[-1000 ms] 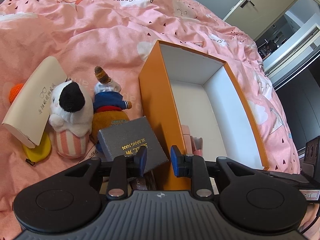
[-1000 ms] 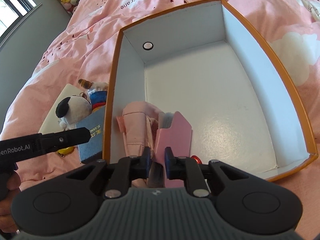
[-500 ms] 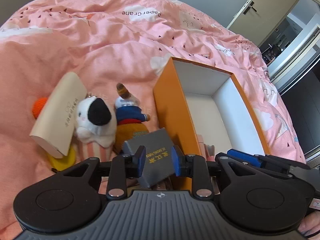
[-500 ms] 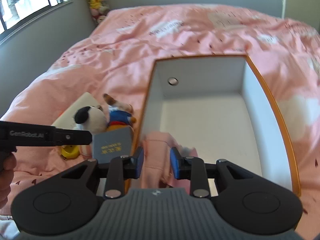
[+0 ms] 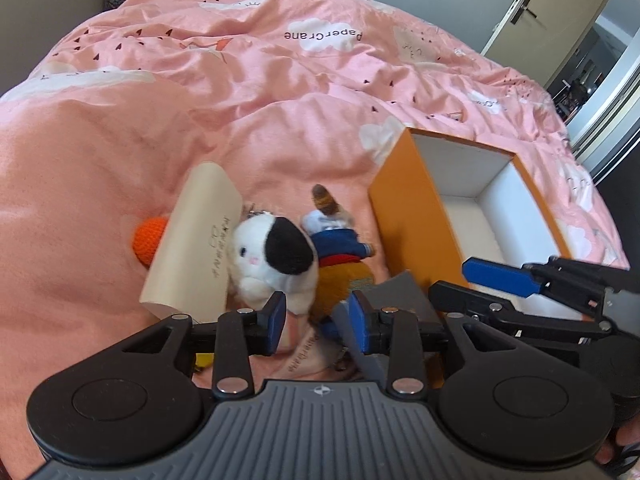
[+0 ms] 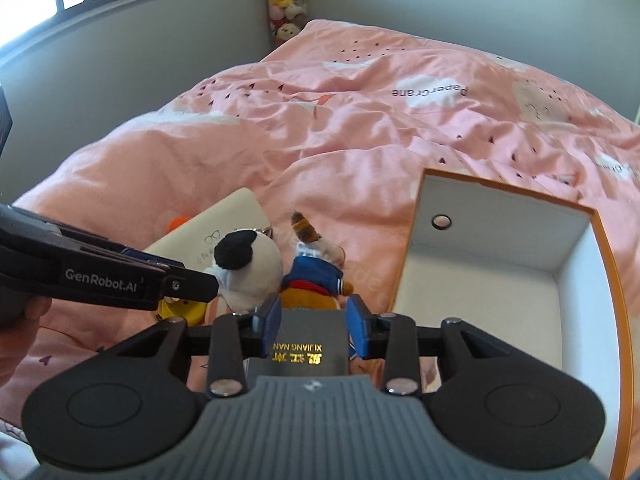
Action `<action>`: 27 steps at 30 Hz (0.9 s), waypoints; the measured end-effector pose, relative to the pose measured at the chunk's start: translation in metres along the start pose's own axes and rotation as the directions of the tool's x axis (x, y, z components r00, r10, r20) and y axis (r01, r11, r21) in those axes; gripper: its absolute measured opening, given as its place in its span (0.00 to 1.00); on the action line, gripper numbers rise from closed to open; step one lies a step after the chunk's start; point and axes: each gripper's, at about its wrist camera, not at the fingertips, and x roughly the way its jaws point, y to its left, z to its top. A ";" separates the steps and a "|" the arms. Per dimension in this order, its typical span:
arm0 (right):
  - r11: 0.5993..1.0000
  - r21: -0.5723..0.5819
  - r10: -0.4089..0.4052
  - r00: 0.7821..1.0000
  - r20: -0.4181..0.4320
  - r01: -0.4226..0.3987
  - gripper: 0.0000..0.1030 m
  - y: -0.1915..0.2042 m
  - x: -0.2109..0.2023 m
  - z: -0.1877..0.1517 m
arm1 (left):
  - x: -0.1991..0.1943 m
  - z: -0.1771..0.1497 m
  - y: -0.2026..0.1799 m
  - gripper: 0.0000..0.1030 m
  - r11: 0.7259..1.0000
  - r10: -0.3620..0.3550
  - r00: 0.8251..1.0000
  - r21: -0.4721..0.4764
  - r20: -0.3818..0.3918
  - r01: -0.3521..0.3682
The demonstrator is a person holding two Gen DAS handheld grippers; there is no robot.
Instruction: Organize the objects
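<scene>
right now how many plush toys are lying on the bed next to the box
2. The black-and-white plush lies against the beige case; the blue-shirted plush lies between it and the orange box. More may be hidden behind the grippers.

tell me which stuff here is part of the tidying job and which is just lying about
Part of the job:
orange box
grey gift box, between the open right tongs
black-and-white plush
blue-shirted plush
beige glasses case
orange knitted ball
left tongs, open

Just lying about:
pink duvet
plush pile in the corner
</scene>
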 end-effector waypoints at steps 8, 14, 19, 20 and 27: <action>0.994 -0.109 -0.001 0.997 -0.079 -0.008 0.37 0.003 0.033 0.015 | 0.026 -0.002 0.007 0.45 0.996 0.063 0.998 0.061 0.005 -0.063; 0.989 -0.148 -0.001 0.989 -0.150 -0.021 0.32 0.002 0.058 0.027 | 0.041 0.001 0.009 0.57 0.994 0.087 0.996 0.060 -0.002 -0.086; 0.985 -0.170 -0.003 0.983 -0.185 -0.029 0.24 -0.001 0.075 0.034 | 0.052 0.000 0.005 0.62 0.990 0.118 0.993 0.082 -0.014 -0.116; 0.984 -0.173 -0.002 0.982 -0.190 -0.032 0.23 -0.002 0.078 0.035 | 0.054 0.000 0.005 0.62 0.989 0.121 0.993 0.084 -0.017 -0.119; 0.988 -0.147 0.013 0.971 -0.239 -0.049 0.23 -0.012 0.091 0.040 | 0.071 0.001 -0.002 0.68 0.981 0.154 0.988 0.126 -0.010 -0.151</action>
